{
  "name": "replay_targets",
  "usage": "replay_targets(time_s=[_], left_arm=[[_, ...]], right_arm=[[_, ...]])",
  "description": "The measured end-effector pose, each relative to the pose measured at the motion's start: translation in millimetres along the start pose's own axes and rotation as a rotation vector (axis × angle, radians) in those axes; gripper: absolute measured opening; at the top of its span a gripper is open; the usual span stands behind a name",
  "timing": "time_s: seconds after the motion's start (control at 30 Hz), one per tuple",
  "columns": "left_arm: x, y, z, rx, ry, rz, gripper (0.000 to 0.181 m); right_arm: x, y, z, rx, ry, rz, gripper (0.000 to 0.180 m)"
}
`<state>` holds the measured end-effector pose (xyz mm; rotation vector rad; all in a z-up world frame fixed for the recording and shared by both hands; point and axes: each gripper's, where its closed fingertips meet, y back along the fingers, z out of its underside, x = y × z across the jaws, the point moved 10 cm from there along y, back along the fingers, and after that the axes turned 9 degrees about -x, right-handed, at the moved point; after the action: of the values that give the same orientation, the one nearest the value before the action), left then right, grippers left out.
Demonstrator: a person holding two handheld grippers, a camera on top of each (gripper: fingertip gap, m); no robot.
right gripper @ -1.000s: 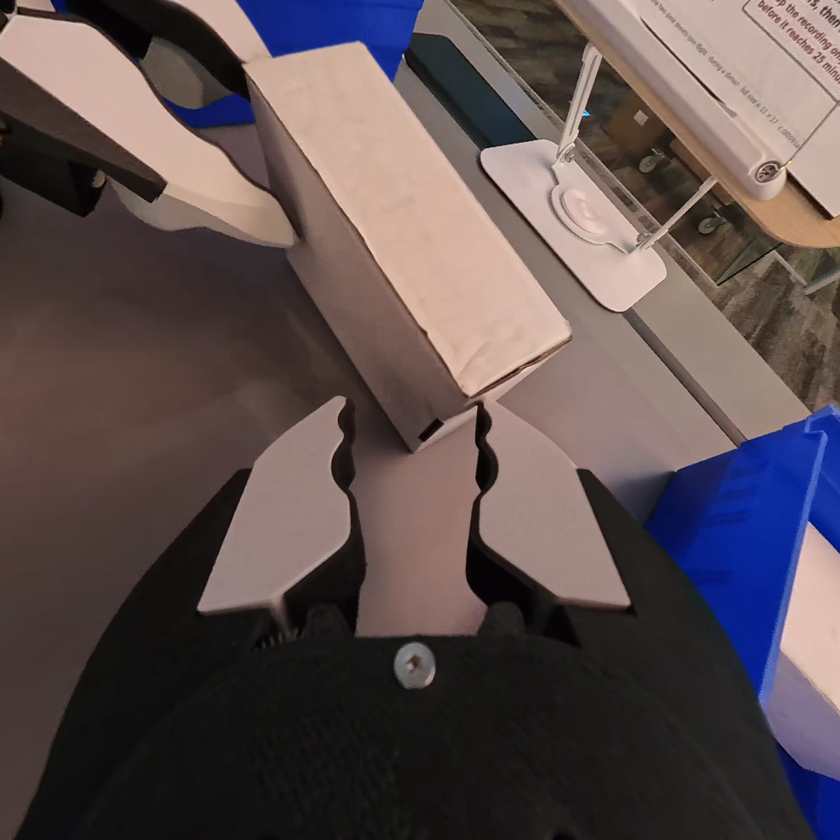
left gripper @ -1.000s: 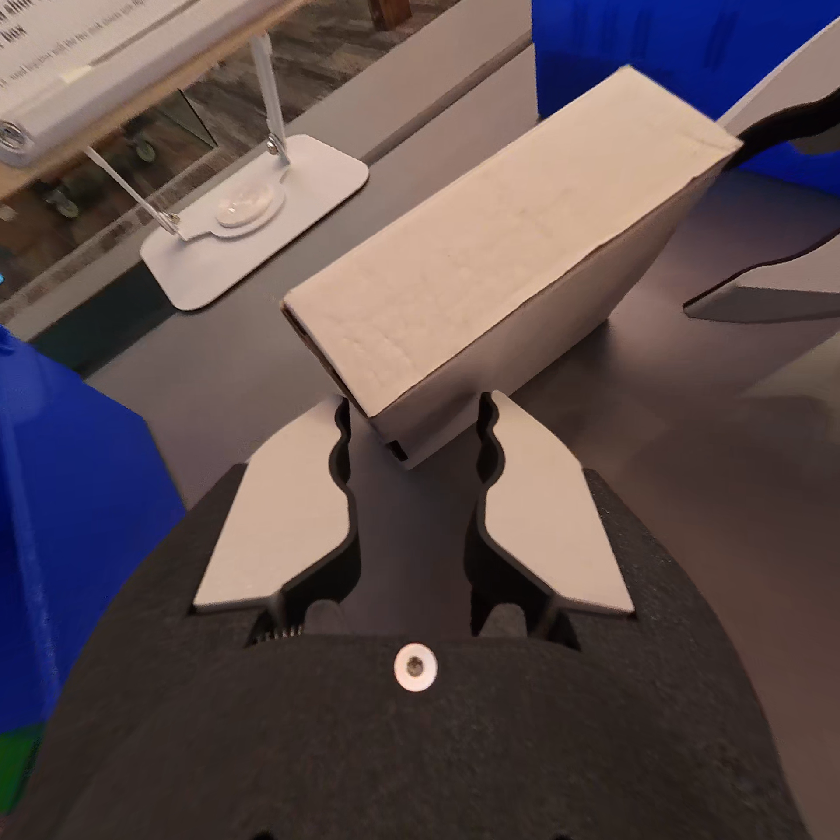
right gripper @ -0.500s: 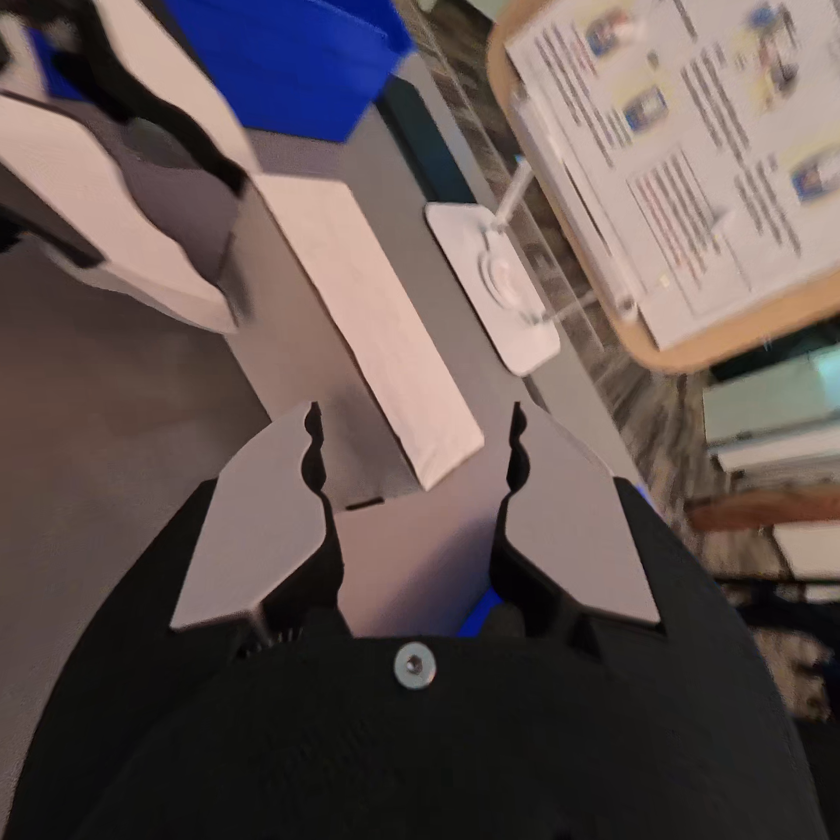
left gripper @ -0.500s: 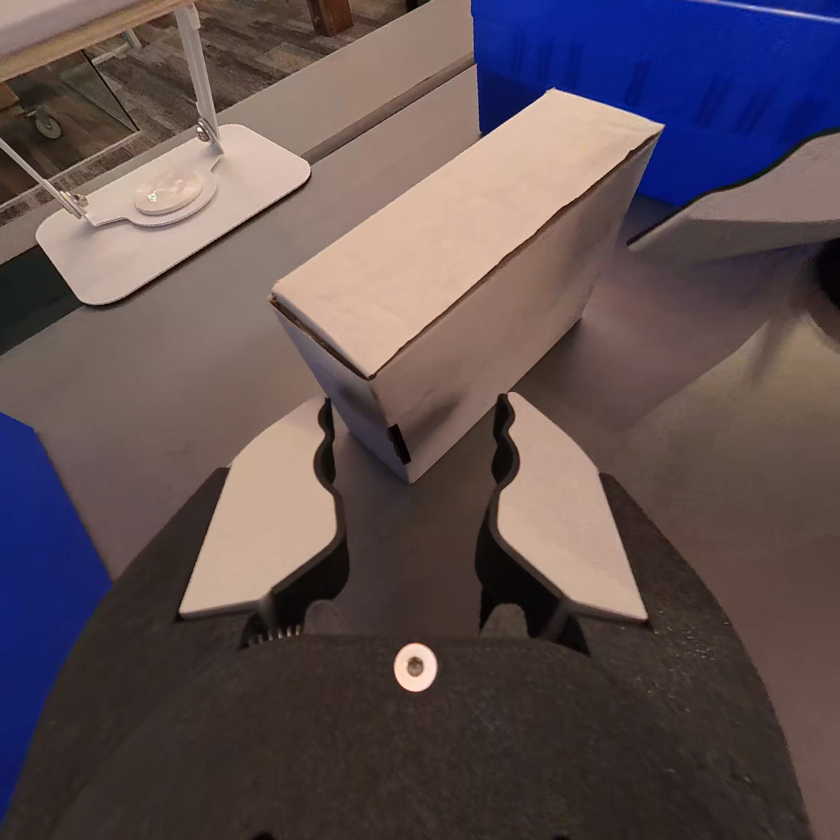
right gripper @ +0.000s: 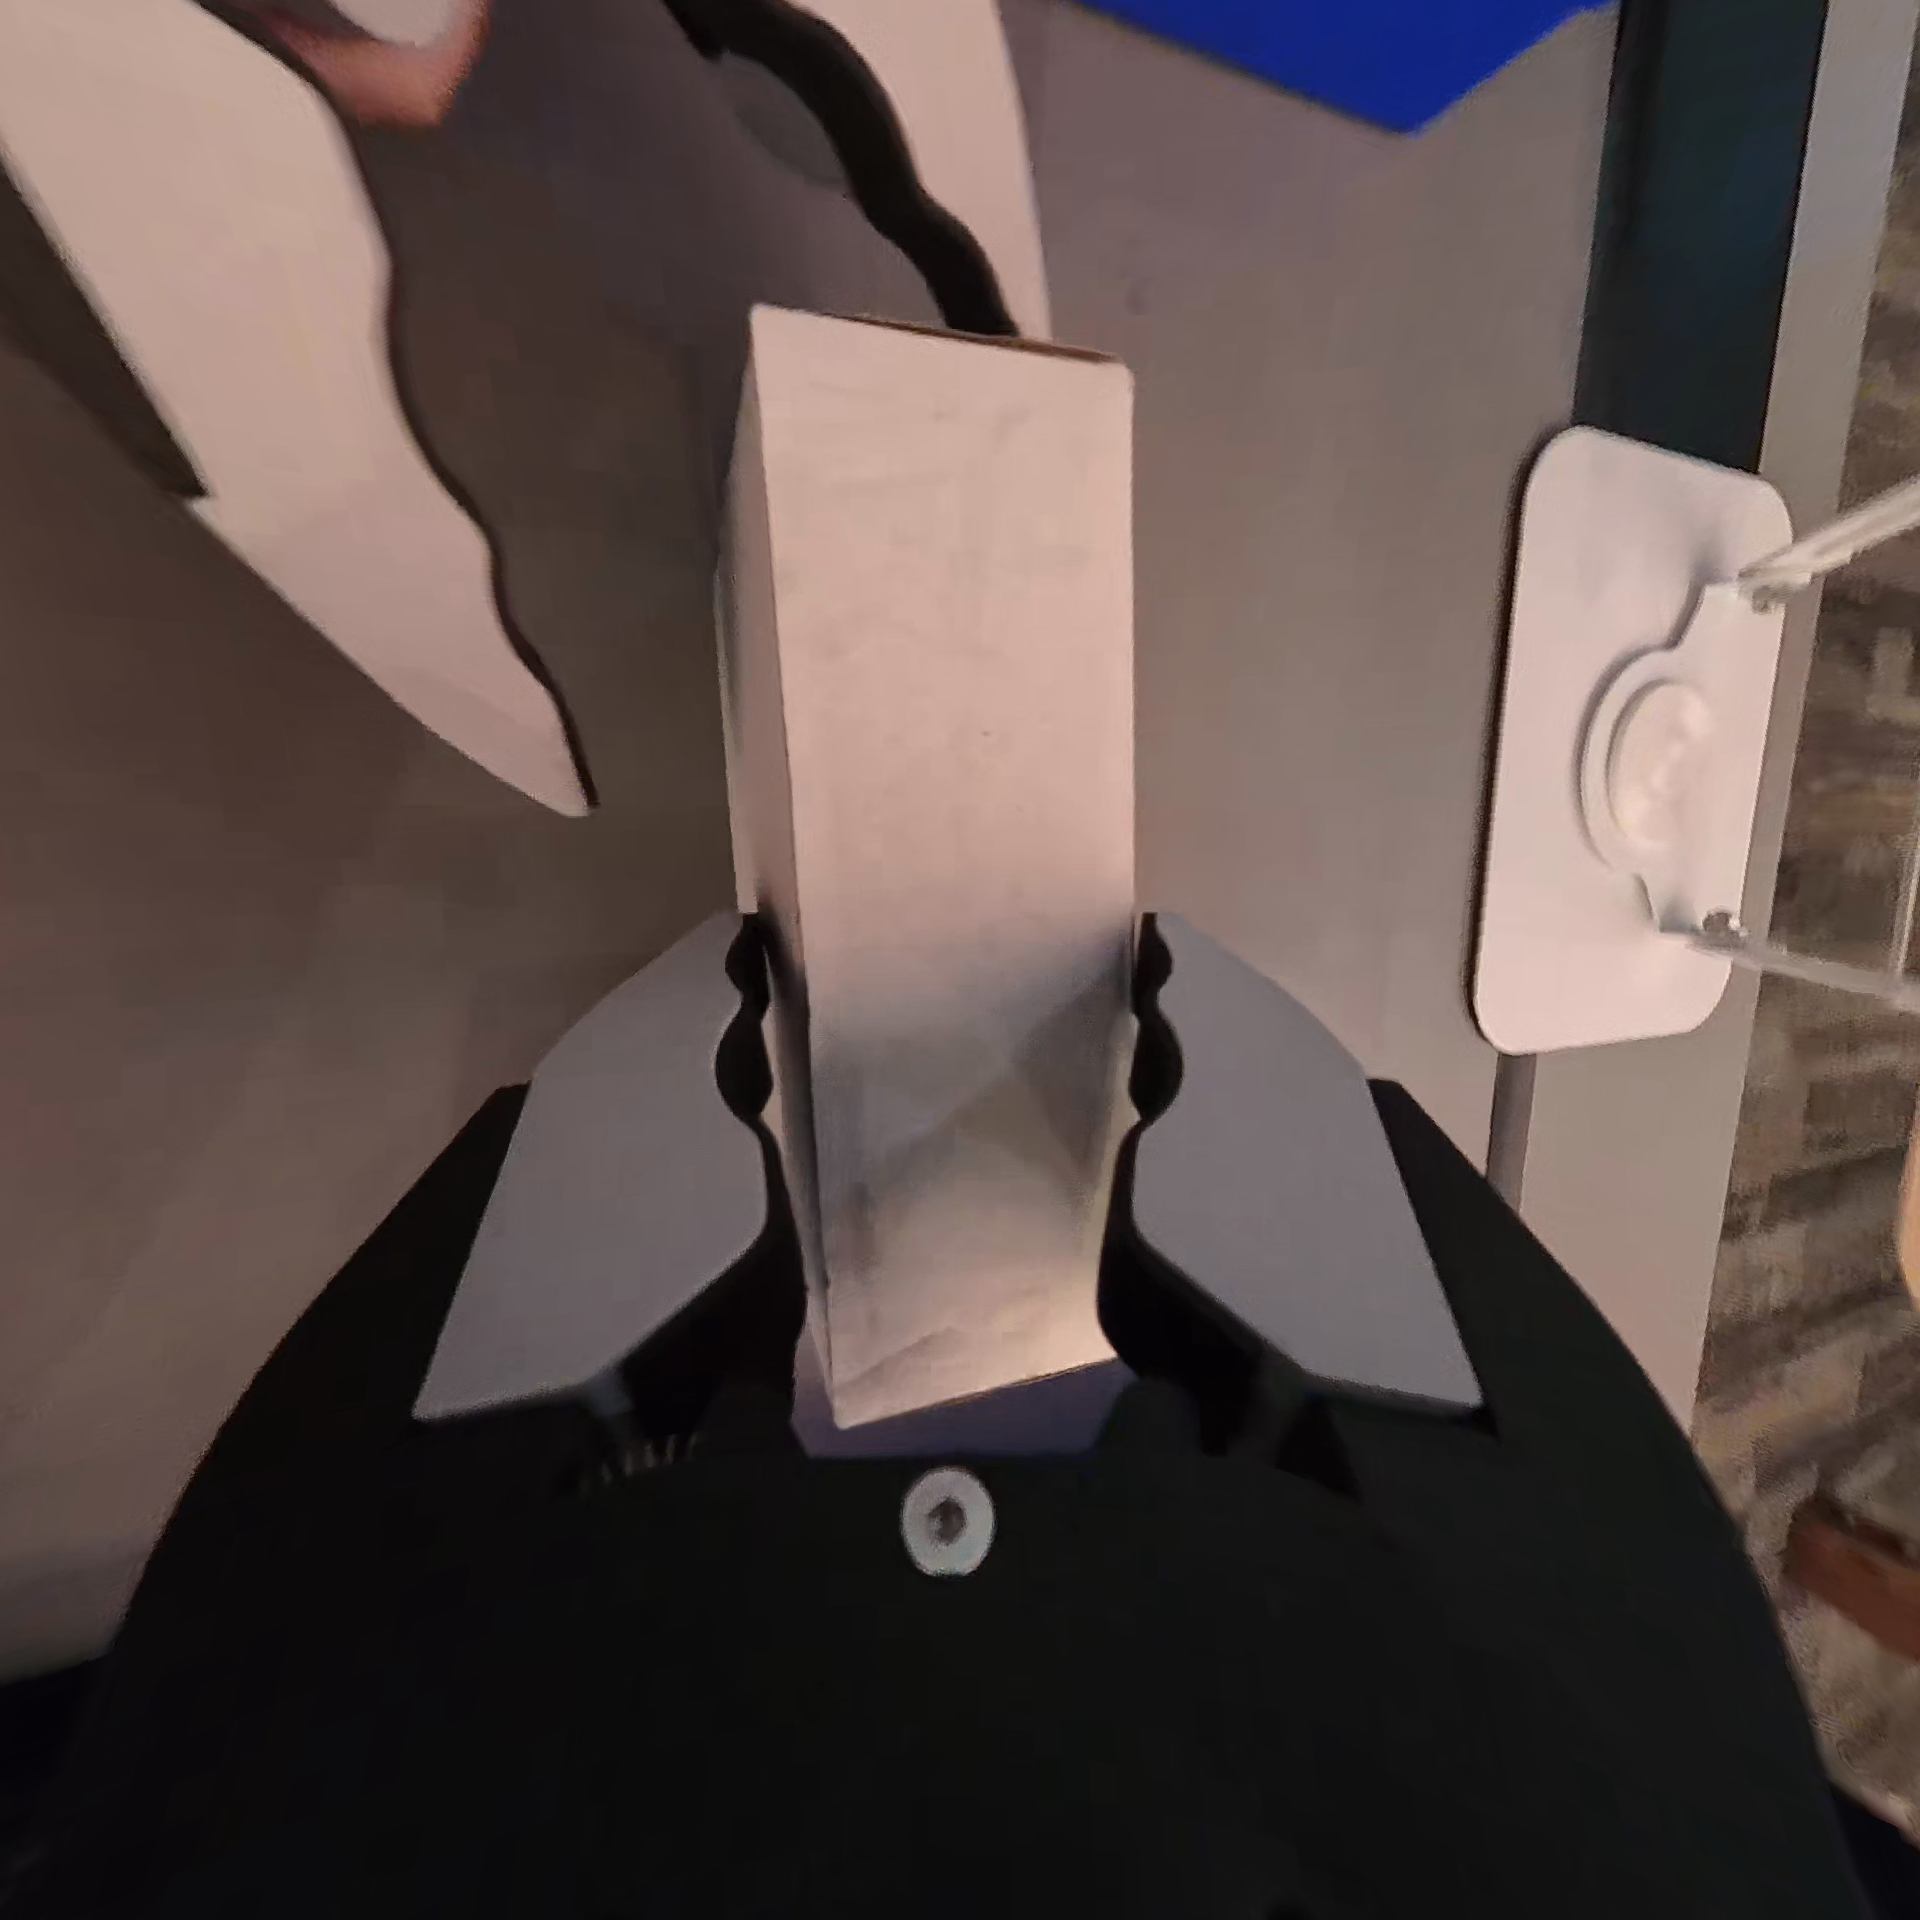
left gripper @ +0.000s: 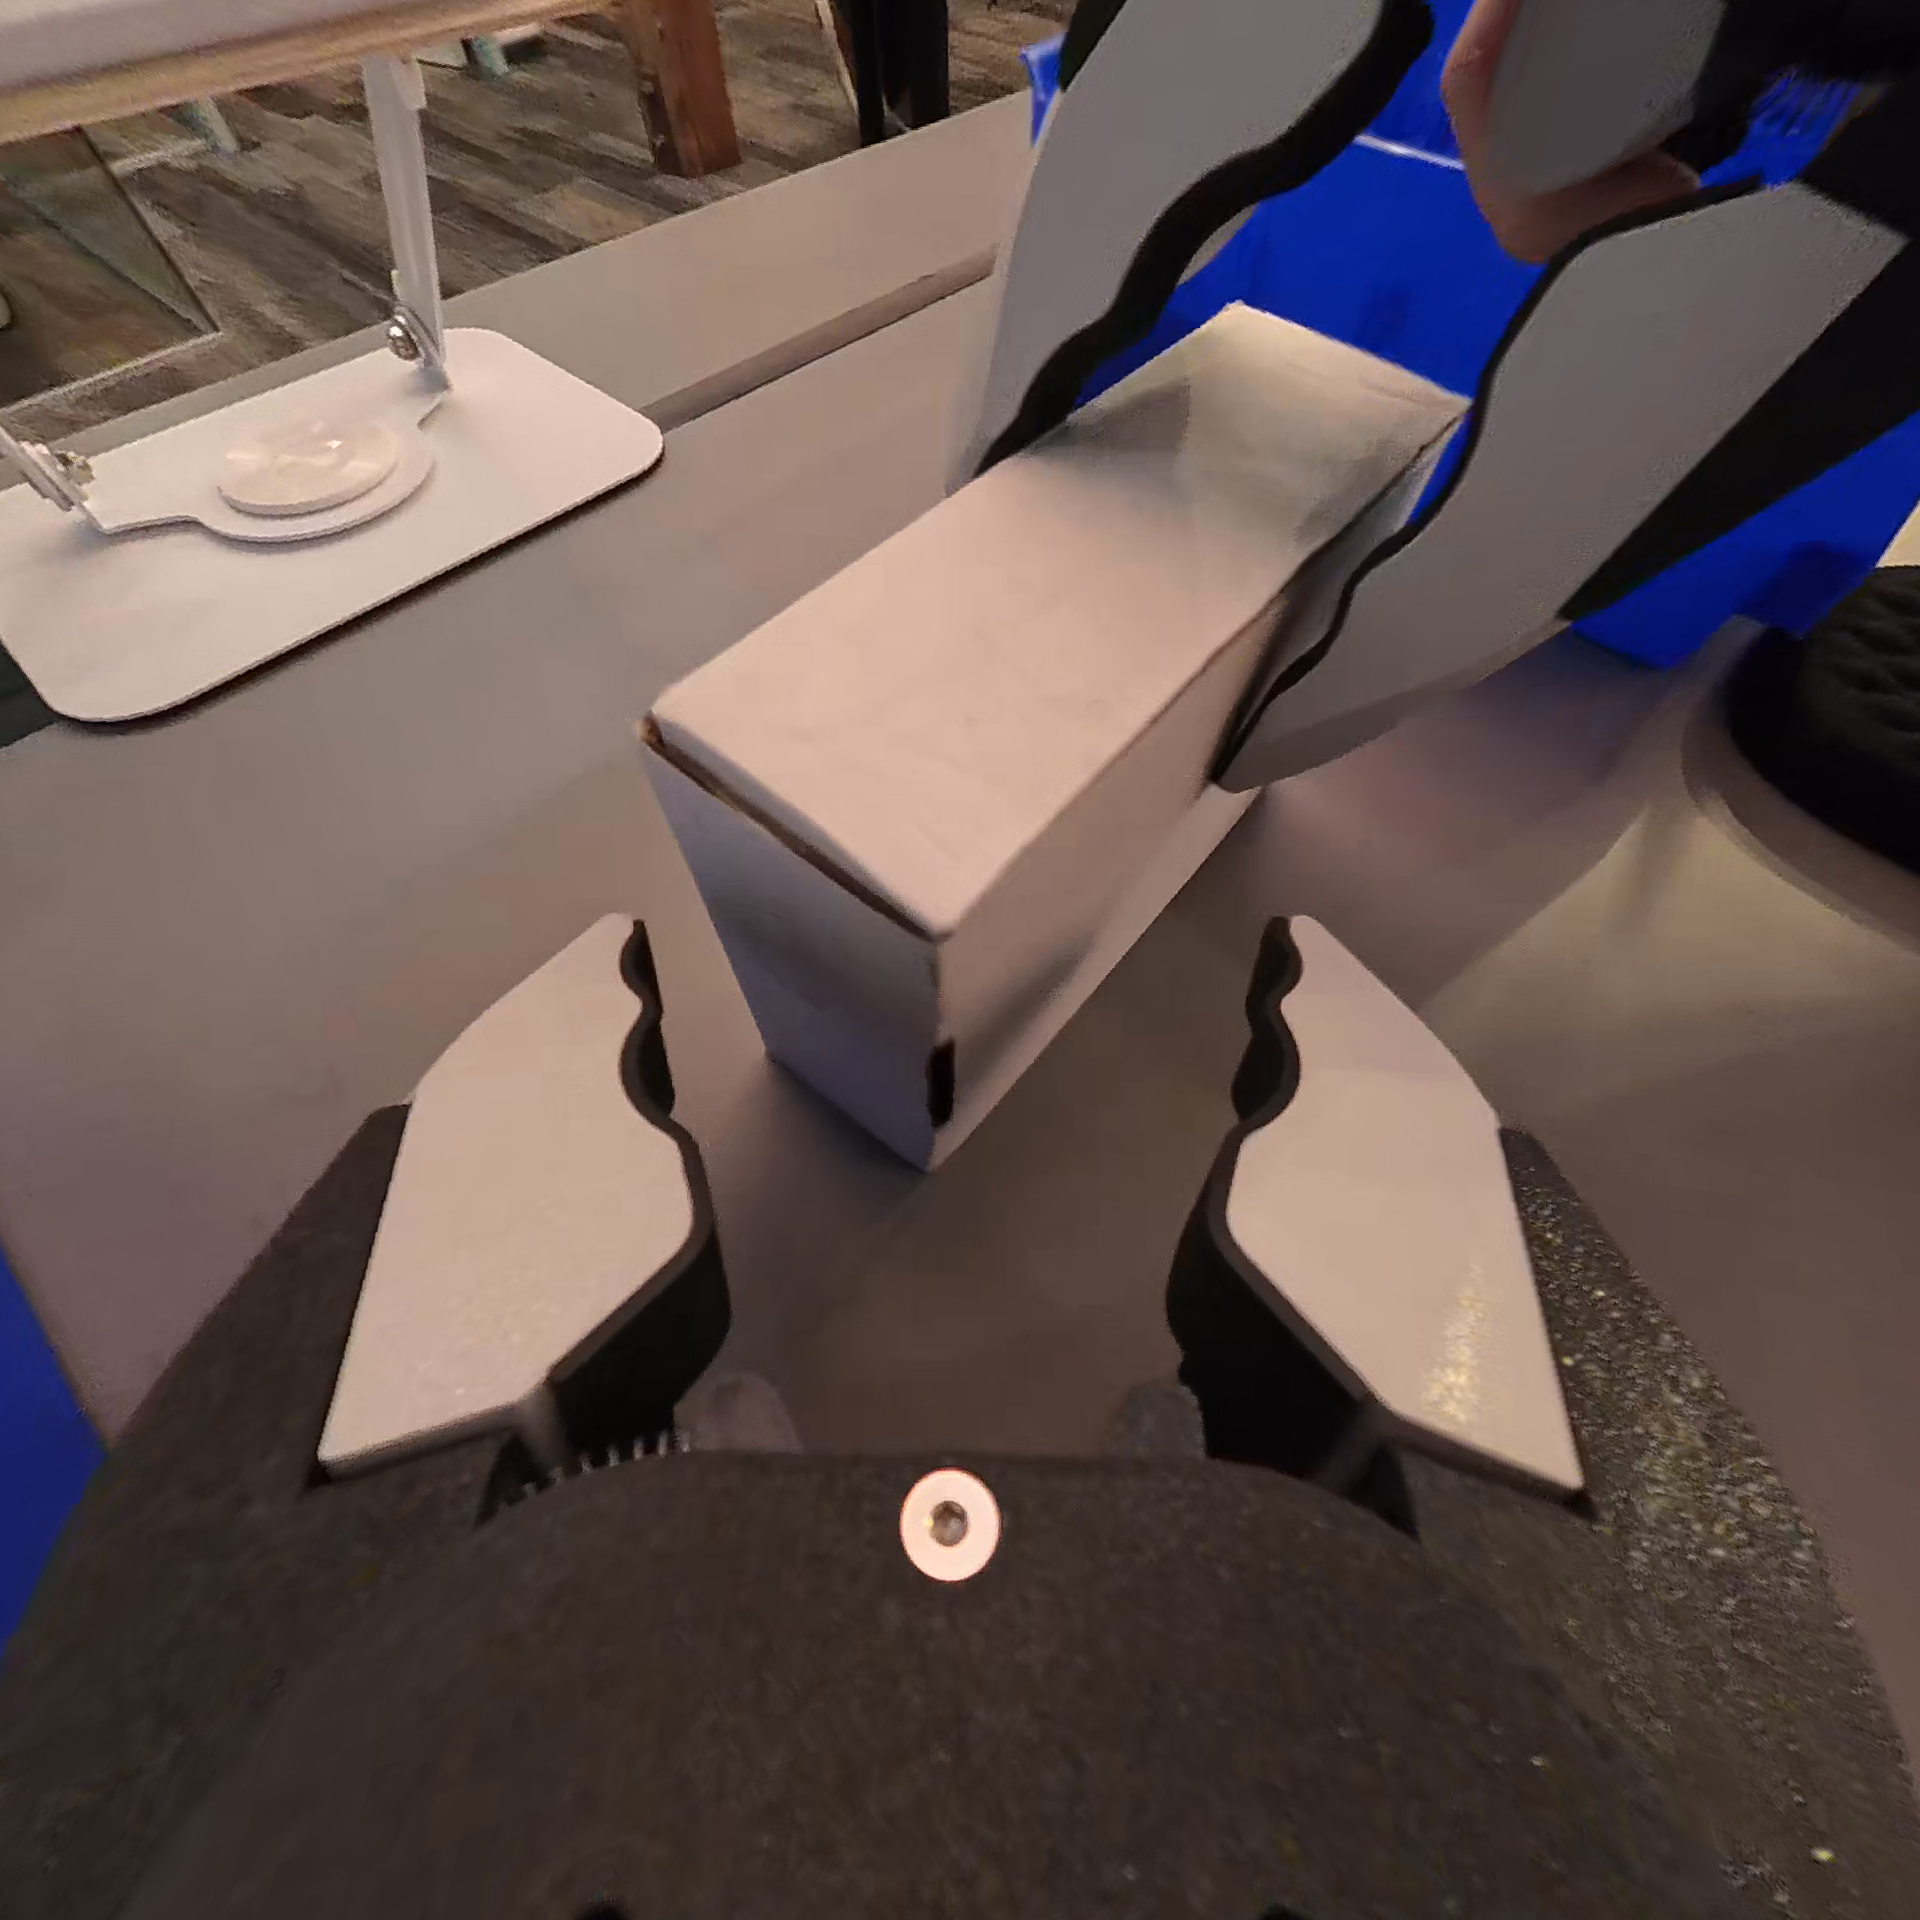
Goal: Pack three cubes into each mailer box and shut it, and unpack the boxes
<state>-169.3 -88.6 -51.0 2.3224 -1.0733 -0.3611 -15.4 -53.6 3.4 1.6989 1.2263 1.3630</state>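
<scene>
grey table (left gripper: pixel 312 831), box (right gripper: pixel 935 727) (shut)

The place looks like an office or a lab set up for recording. The work surface is a smooth grey table (left gripper: pixel 312 831) with a raised strip along its far edge. On it stands a white document stand (left gripper: pixel 312 499) with thin metal legs, which holds a board above the table. Blue plastic bins (left gripper: pixel 1382 260) stand at the table's side. Beyond the edge, the floor (left gripper: pixel 499 125) has a grey, wood-like pattern, and a brown wooden furniture leg (left gripper: pixel 686 83) stands there.
</scene>
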Motion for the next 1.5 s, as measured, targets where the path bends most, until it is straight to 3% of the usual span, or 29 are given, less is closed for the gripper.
replay_targets(time_s=[0.17,0.43,0.8,0.87,1.13,1.23,1.33,1.4,1.43,1.5], left_arm=[[6.3,-6.1,-0.3,0.007,-0.051,0.048,0.120],[11.4,-6.7,0.1,0.061,-0.115,0.133,0.115],[11.3,-19.9,0.1,0.049,-0.153,0.141,0.112],[8.5,-20.9,-0.3,0.033,-0.133,0.172,0.102],[8.4,-20.0,0.4,0.034,-0.139,0.178,0.100],[9.9,-20.9,0.8,0.056,-0.140,0.177,0.101],[13.0,-25.2,-0.5,0.050,-0.156,0.167,0.120],[13.6,-27.0,-1.2,0.045,-0.174,0.155,0.112],[13.0,-26.6,-1.1,0.052,-0.181,0.148,0.099],[12.5,-27.0,-1.4,0.046,-0.175,0.160,0.098]], right_arm=[[-14.4,9.4,6.2,0.086,0.118,-0.047,0.066],[-21.1,12.3,6.4,0.121,0.204,-0.073,0.066],[-18.6,10.5,5.0,0.114,0.170,-0.095,0.067],[-19.5,15.3,3.6,0.118,0.172,-0.077,0.068],[-27.2,39.3,-11.5,0.134,0.218,0.053,0.058],[-30.2,39.5,-15.6,0.109,0.222,0.055,0.052],[-30.6,39.2,-17.7,0.111,0.219,0.062,0.044],[-30.6,38.8,-17.6,0.106,0.217,0.054,0.044],[-31.1,38.6,-17.0,0.096,0.215,0.038,0.044],[-30.6,39.5,-16.5,0.100,0.204,0.042,0.044]])
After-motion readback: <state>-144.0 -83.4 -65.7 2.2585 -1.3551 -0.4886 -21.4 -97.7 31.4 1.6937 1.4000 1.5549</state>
